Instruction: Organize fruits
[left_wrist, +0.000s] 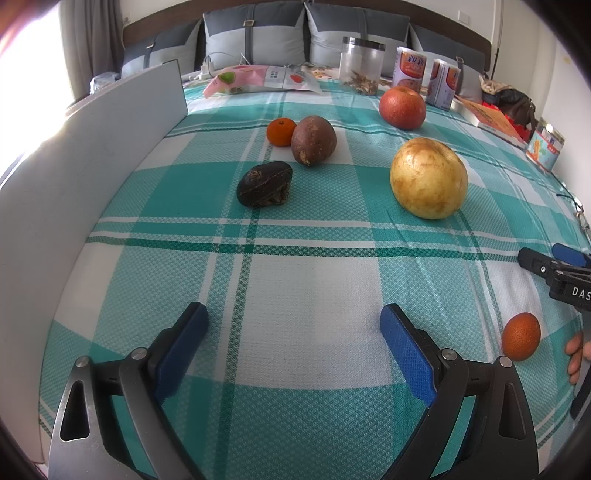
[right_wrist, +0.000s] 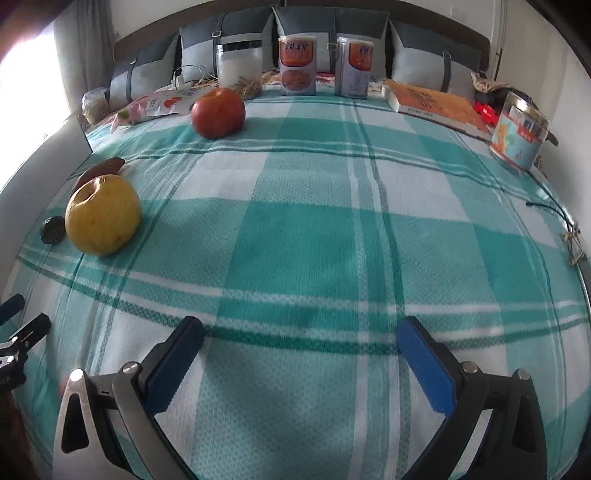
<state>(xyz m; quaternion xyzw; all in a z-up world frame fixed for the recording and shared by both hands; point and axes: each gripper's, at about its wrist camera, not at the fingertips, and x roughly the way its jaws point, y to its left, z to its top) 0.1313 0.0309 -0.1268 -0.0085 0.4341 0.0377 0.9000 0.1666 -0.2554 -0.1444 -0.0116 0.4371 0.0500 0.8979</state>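
Checked bedspread (left_wrist: 295, 332) carries scattered fruits; both hand-held grippers gape empty.

I get strong daylight from the window (left_wrist: 26, 66) on the left, blown out to white glare in both views. The bed (left_wrist: 314, 295) is evenly bright, and the yellow fruit (left_wrist: 428, 177) throws only a soft shadow to its right. Fisheye bending curves the plaid lines, and the corners fall to black. Centre focus is sharp; edges smear slightly.
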